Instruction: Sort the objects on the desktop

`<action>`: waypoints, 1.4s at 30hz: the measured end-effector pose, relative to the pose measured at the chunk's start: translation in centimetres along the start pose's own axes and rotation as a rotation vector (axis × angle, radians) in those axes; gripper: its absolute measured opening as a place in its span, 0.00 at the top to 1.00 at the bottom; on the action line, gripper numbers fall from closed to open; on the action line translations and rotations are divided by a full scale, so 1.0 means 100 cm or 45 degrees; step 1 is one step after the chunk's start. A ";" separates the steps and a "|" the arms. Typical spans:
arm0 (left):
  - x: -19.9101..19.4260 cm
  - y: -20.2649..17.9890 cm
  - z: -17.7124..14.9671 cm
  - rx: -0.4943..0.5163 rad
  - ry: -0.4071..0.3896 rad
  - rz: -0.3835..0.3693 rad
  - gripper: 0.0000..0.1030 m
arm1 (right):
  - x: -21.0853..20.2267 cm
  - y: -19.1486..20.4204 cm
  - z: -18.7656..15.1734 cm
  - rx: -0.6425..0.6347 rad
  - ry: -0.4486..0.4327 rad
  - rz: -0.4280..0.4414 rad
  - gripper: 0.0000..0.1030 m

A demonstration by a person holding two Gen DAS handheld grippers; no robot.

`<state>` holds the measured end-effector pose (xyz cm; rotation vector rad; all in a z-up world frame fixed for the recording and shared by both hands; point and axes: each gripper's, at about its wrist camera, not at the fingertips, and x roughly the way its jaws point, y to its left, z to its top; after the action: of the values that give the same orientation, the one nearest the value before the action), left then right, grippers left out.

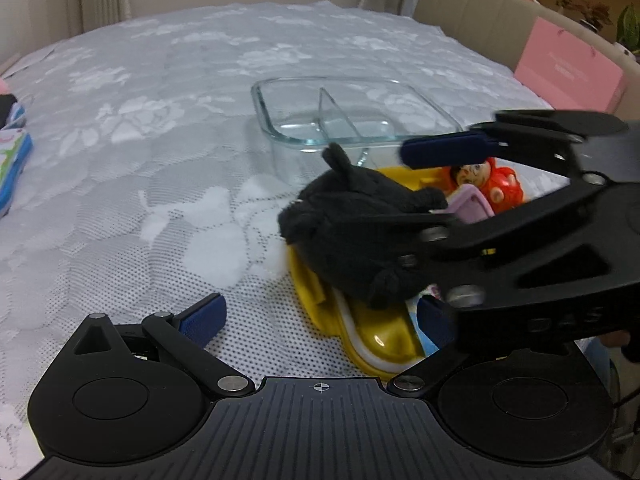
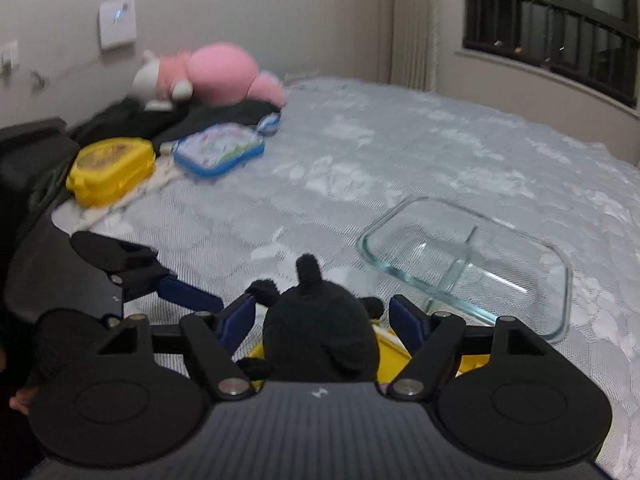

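A black plush toy (image 1: 352, 232) lies on an open yellow box (image 1: 376, 340) with a red figure (image 1: 492, 184) and a lilac piece (image 1: 472, 204) beside it. My right gripper (image 2: 320, 316) is open, its blue pads (image 2: 240, 316) on either side of the plush (image 2: 320, 328) with gaps showing. It shows in the left wrist view (image 1: 424, 228) reaching in from the right. My left gripper (image 1: 320, 320) is open and empty, near the yellow box. A clear divided glass dish (image 1: 344, 120) stands just behind; it also shows in the right wrist view (image 2: 472, 264).
A white lace cloth (image 1: 160, 160) covers the surface. A blue-rimmed pouch (image 2: 220, 152), a shut yellow box (image 2: 112, 168) and a pink plush (image 2: 216, 76) lie at the far left in the right wrist view. A pink box (image 1: 572, 68) stands at the right edge.
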<state>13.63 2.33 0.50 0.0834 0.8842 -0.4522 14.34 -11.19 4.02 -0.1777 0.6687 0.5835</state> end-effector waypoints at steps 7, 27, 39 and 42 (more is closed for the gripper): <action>-0.001 -0.003 0.000 -0.011 -0.015 -0.021 0.00 | 0.004 -0.004 0.000 0.092 0.048 0.027 0.51; 0.004 0.019 0.011 -0.176 -0.039 -0.083 0.00 | -0.007 -0.081 0.087 0.425 -0.282 -0.110 0.91; 0.013 0.040 0.013 -0.285 -0.015 0.007 0.00 | 0.014 -0.039 0.044 0.279 -0.052 0.135 0.36; 0.014 0.032 0.012 -0.229 -0.012 0.082 0.00 | 0.032 -0.032 0.046 0.339 0.012 0.234 0.27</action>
<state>16.63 4.41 -0.16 -0.0555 0.9065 -0.3115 20.62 -10.82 5.50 0.1310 0.7694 0.6629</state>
